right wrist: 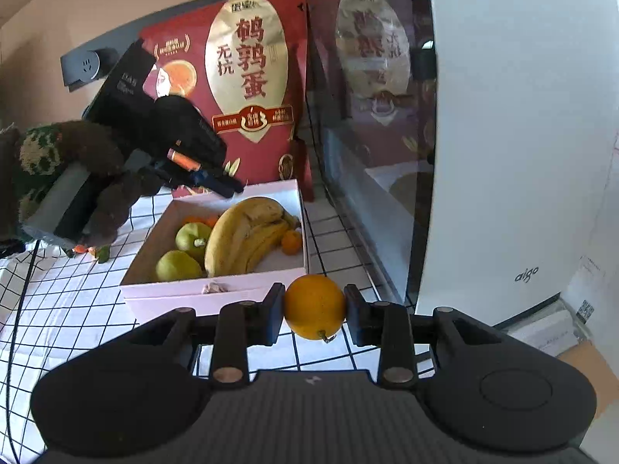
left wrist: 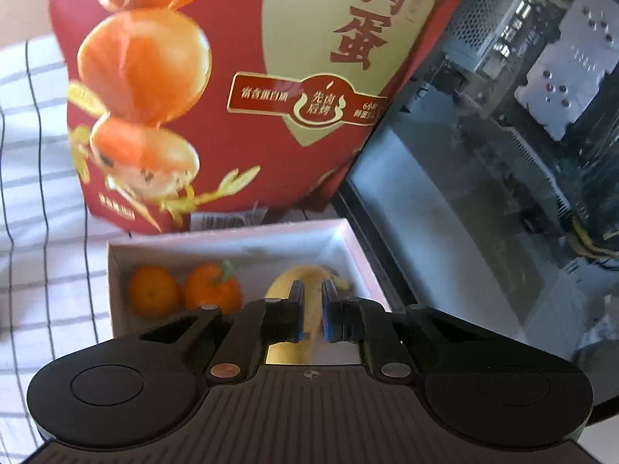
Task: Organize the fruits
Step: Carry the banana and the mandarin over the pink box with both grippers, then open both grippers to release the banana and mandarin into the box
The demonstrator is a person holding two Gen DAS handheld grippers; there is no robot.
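A pink box (right wrist: 216,290) on the checked cloth holds a banana bunch (right wrist: 243,236), two green fruits (right wrist: 191,236), and small oranges (right wrist: 291,241). My right gripper (right wrist: 314,307) is shut on an orange (right wrist: 314,305) just in front of the box's near wall. My left gripper (right wrist: 226,187) hovers over the far edge of the box. In the left wrist view its fingers (left wrist: 312,305) stand slightly apart above the bananas (left wrist: 298,282), holding nothing. Two small oranges (left wrist: 153,290) lie to their left in the box (left wrist: 348,239).
A red snack bag (right wrist: 251,89) stands behind the box. A white computer case (right wrist: 503,135) with a glass side panel (right wrist: 367,135) stands on the right. Small fruit scraps (right wrist: 91,250) lie on the cloth (right wrist: 58,309) at the left. A wall socket (right wrist: 83,65) is at the back left.
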